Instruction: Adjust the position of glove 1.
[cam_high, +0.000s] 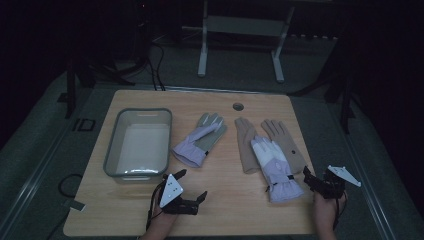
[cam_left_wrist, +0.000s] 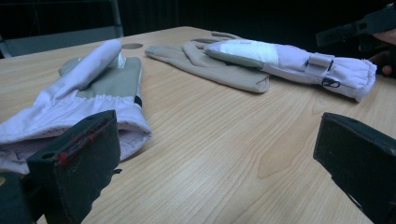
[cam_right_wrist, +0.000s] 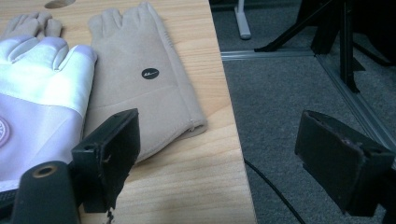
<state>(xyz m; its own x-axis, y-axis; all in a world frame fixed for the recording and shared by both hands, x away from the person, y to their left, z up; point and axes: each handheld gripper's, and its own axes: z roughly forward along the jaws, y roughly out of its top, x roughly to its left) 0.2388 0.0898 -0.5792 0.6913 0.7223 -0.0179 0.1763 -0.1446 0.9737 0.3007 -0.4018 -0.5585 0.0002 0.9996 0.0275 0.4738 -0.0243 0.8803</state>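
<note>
Our left tool (cam_high: 192, 187) hovers low over the near edge of the worktop (cam_high: 225, 210) with its jaws spread wide and nothing between them, and our right tool (cam_high: 316, 181) sits at the near right corner, equally wide and equally empty. Just ahead of the left tool lies the lilac glove with the grey palm (cam_left_wrist: 88, 93), cuff toward us, next to the grey bin (cam_high: 138, 142). Beside the right tool, the second lilac glove (cam_high: 274, 165) lies across a beige glove (cam_right_wrist: 140, 79), with another beige glove (cam_high: 246, 142) touching it on the left. The overlap is the main risk, we think: if the right tool bites deep at the lilac cuff, it may pinch the beige fabric underneath and drag both along. That beige glove also lies close to the worktop's right edge, so a sideways tug could slide it off onto the floor (cam_right_wrist: 299, 93). On the left, a shallow pinch on the soft cuff could slip, and a limp glove may drape over the bin's rim.
</note>
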